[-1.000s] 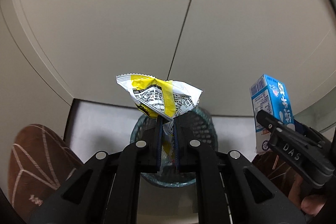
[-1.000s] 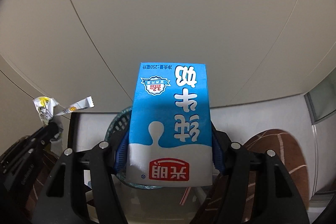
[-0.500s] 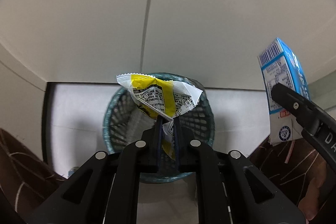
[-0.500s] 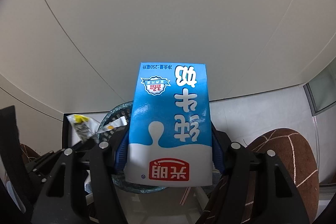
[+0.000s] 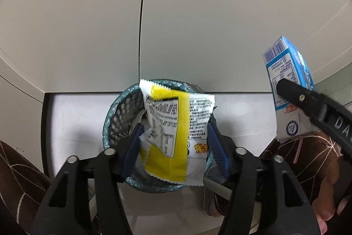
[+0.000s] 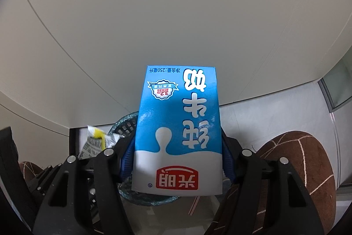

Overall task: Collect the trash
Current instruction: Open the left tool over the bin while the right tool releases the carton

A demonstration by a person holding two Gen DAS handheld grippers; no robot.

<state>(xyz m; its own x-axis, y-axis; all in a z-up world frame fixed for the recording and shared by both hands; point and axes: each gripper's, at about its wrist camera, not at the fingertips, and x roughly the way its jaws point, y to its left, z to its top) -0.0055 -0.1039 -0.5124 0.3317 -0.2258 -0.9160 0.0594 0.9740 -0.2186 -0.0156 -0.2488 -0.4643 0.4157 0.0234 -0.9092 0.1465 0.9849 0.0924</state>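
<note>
**K:** Fingers status on the left gripper [image 5: 175, 144]?

**M:** spread wide. snack wrapper [image 5: 176, 136] hung loose between the blue pads [image 5: 132, 150], couldn't tell if either pad touched it. it sat directly over the mesh trash basket [image 5: 120, 116], which stood on the pale floor [image 5: 72, 122] against the wall [image 5: 220, 14]

**K:** right gripper [image 6: 178, 158]?

**M:** pinched on the blue milk carton [image 6: 178, 129], print upside down to the camera, pads on both side faces. carton was held above the basket's right side, basket rim showing behind and below it. brown cushions [image 6: 308, 160] on either side of the basket

**K:** carton visible from the left cam?

**M:** yes, far right, tilted, well apart from the wrapper
</note>
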